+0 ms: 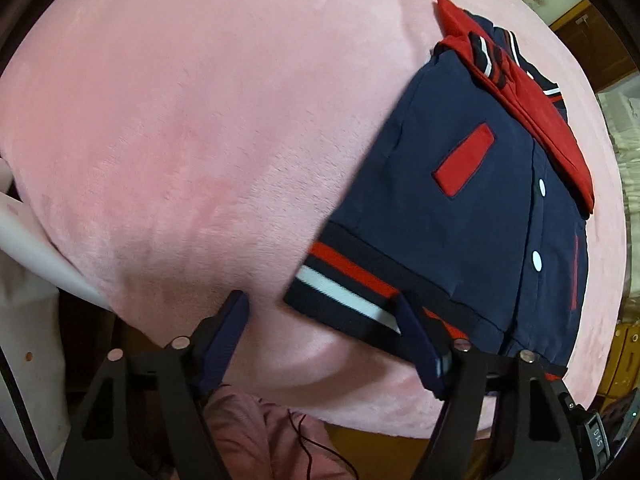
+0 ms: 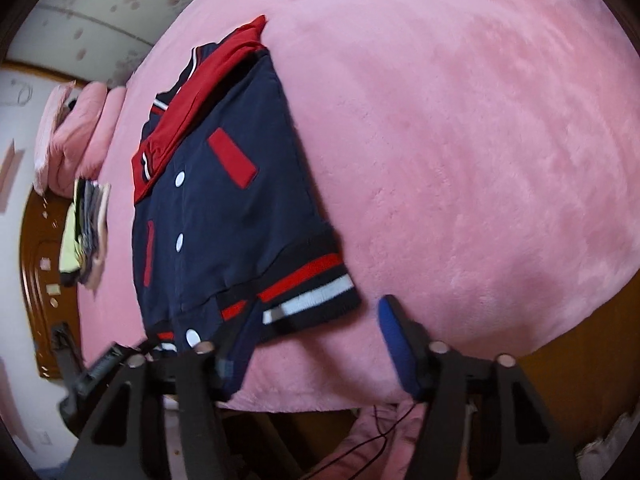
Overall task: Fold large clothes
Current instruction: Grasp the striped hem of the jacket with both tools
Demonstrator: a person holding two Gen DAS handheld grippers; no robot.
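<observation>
Jacket [image 1: 452, 216], navy with red sleeves and a striped hem, lies on the pink plush bed cover [image 1: 180, 140] in the left wrist view, toward the right side of the bed. Both red sleeves are folded across its upper part, and a red pocket welt [image 1: 464, 158] and two white snap buttons [image 1: 541, 188] show on the front. The left tool [image 1: 324, 312] stands open over the near hem corner: one finger rests on the bare cover, the other lies over the striped hem band [image 1: 352, 280], and nothing is clamped between them. A pink garment [image 1: 256, 432] with a thin dark cable lies below the bed edge.

In the right wrist view the same jacket [image 2: 224, 208] lies left of centre, its striped hem band [image 2: 308, 296] nearest the camera. The right tool [image 2: 308, 320] is also open; its left finger overlaps the hem's lower edge, possibly touching it, though motion blur makes that hard to settle, and its right finger sits over bare cover. Beyond the jacket, a small stack of folded clothes [image 2: 86, 232] rests near pink pillows [image 2: 76, 136] by the wooden headboard [image 2: 30, 272].
</observation>
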